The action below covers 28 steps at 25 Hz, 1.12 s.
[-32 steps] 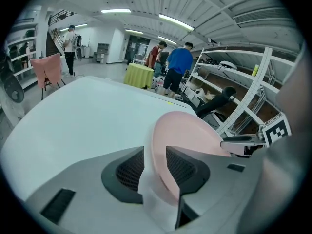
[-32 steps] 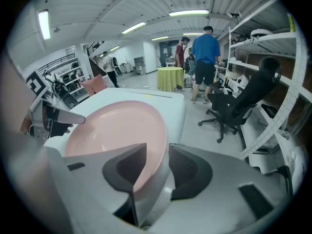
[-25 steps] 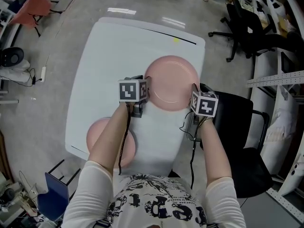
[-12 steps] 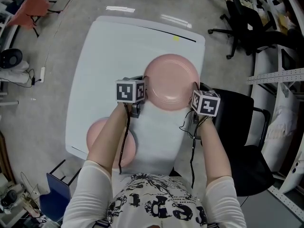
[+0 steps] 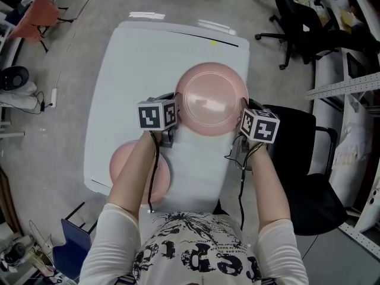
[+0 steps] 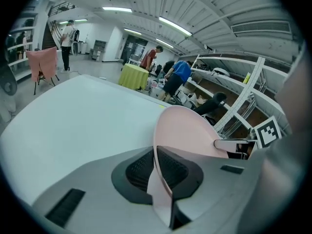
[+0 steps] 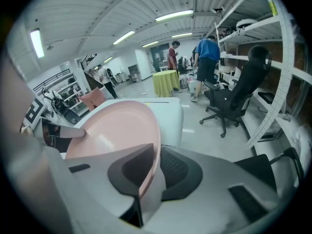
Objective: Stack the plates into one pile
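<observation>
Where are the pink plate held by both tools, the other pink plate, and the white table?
held pink plate (image 5: pixel 212 100): head view, middle of its face.
other pink plate (image 5: pixel 123 165): head view, its uncovered left part.
white table (image 5: pixel 130 70): head view, bare top, far left part.

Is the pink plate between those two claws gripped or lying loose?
Gripped. The left gripper and right gripper have just been closing, and their jaws now pinch opposite rims of the pink plate.
</observation>
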Available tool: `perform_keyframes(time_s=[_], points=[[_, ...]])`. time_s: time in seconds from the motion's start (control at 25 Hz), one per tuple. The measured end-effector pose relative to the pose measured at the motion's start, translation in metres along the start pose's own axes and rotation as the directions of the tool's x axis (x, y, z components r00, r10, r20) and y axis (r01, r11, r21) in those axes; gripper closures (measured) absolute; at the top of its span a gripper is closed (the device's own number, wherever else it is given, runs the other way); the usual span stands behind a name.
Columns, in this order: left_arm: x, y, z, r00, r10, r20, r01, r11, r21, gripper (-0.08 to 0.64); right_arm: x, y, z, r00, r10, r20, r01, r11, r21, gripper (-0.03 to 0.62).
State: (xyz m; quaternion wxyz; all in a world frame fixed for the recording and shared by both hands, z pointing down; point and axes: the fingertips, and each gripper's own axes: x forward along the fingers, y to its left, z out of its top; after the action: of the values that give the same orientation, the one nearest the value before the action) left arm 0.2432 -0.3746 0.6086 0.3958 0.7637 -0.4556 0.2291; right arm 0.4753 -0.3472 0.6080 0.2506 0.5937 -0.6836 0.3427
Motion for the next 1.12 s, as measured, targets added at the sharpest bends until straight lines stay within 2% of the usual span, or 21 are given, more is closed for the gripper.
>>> perform_keyframes(time_s=[0.52, 0.76, 1.12], points=[[-0.105, -0.042, -0.042, 0.993, 0.012, 0.118, -0.005, 0.998, -0.055, 0.535, -0.1, 0.027, -0.024, 0.995, 0.084, 0.055, -0.082, 0.996, -0.043, 0.552], [-0.15, -0.063, -0.082, 0.988, 0.03, 0.149, -0.024, 0.999, -0.046, 0.535, -0.147, 0.036, -0.059, 0.995, 0.09, 0.054, -0.086, 0.994, -0.072, 0.552], [-0.2, -0.082, -0.158, 0.987, 0.061, 0.152, -0.054, 0.997, -0.054, 0.535, -0.197, 0.046, -0.134, 0.991, 0.133, 0.036, -0.13, 0.988, -0.08, 0.552]])
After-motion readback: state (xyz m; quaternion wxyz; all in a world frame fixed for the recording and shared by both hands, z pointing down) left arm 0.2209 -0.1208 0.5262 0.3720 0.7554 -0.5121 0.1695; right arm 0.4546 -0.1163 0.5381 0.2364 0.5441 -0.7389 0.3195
